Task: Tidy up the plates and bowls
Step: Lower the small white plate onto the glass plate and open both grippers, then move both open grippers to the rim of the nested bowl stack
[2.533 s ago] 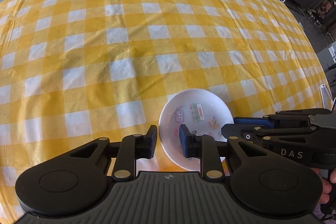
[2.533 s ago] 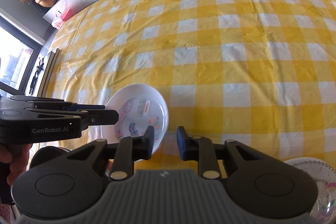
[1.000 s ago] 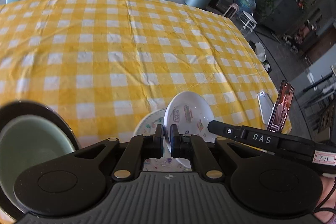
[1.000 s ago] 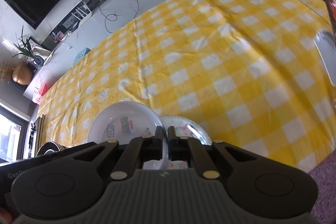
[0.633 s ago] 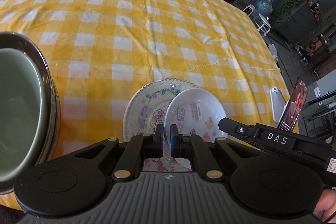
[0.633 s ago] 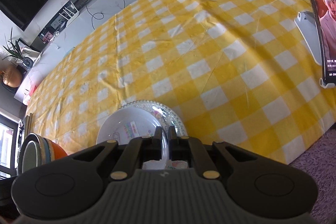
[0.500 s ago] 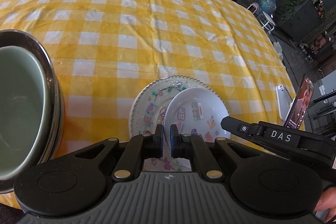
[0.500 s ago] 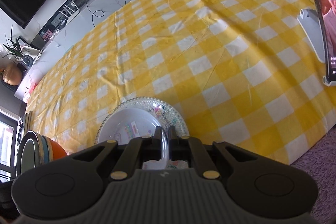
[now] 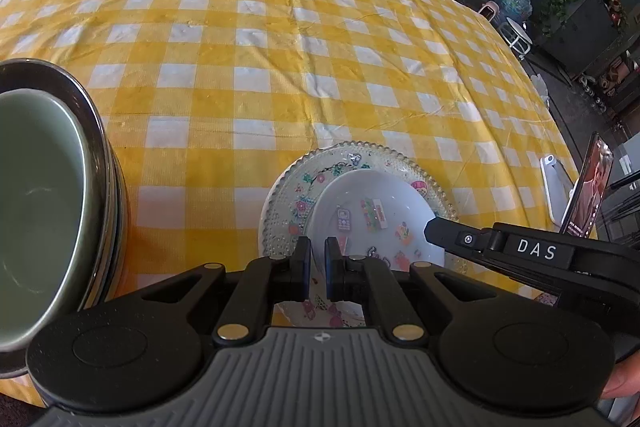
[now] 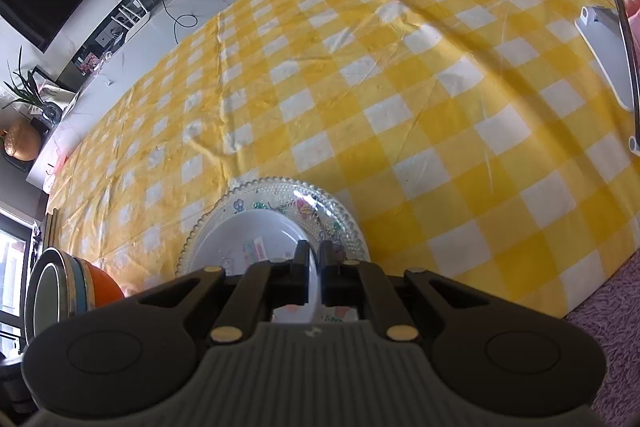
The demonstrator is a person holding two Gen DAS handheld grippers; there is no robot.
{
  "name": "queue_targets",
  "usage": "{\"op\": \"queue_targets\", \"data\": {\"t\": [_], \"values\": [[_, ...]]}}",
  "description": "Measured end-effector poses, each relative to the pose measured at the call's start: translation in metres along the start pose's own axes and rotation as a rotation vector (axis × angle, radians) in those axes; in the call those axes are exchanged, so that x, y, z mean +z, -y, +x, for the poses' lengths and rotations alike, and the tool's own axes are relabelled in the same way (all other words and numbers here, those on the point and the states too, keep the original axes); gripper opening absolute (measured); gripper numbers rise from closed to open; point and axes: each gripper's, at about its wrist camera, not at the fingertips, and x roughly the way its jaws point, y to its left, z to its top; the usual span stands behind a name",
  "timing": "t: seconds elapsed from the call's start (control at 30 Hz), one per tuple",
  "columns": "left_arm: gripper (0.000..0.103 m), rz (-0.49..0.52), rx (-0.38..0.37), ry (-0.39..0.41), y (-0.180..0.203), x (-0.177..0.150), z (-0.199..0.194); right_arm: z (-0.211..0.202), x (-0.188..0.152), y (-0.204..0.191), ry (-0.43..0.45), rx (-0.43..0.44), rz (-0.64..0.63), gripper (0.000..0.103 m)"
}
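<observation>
Table (image 9: pixel 248 99) under yellow-white check cloth, room w/ plants and bin beyond. Nearest: left hand-held gripper (image 9: pixel 317 269) nearly shut, pinching near-left rim of white sticker bowl (image 9: pixel 376 219); right hand-held gripper (image 10: pixel 314 273) likewise nearly shut on same bowl's right rim. Bowl held over, poss. just touching, beaded glass plate (image 9: pixel 332 163) — contact not clear; bowl sat tilted in left view. Beside, to left: stack of bowls (image 9: pixel 44 195), green on top, orange at bottom in right view. Further right at table edge: phone on stand (image 9: pixel 588 183). Judged: stack of bowls already gathered, plate placed; sticker bowl almost set on plate. Left to do: lower, level, release both grips. Nothing else loose seen on cloth.
</observation>
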Motion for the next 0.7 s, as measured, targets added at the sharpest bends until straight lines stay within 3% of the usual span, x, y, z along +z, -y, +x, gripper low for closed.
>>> {"op": "queue_targets", "data": {"t": [0.17, 0.23, 0.3, 0.7], "values": [[0.024, 0.028, 0.011, 0.014, 0.003, -0.001, -0.002, -0.001, -0.002, -0.003, 0.010, -0.012, -0.023, 0.007], [0.035, 0.047, 0.023, 0.028, 0.007, -0.001, -0.005, -0.003, -0.002, -0.006, 0.021, -0.019, -0.041, 0.014], [0.048, 0.055, 0.033, 0.043, 0.009, -0.001, -0.009, -0.006, -0.003, -0.009, 0.037, -0.016, -0.060, 0.030], [0.056, 0.052, 0.010, 0.100, 0.006, -0.004, -0.039, -0.025, -0.004, -0.025, 0.108, -0.067, -0.141, 0.040]]}}
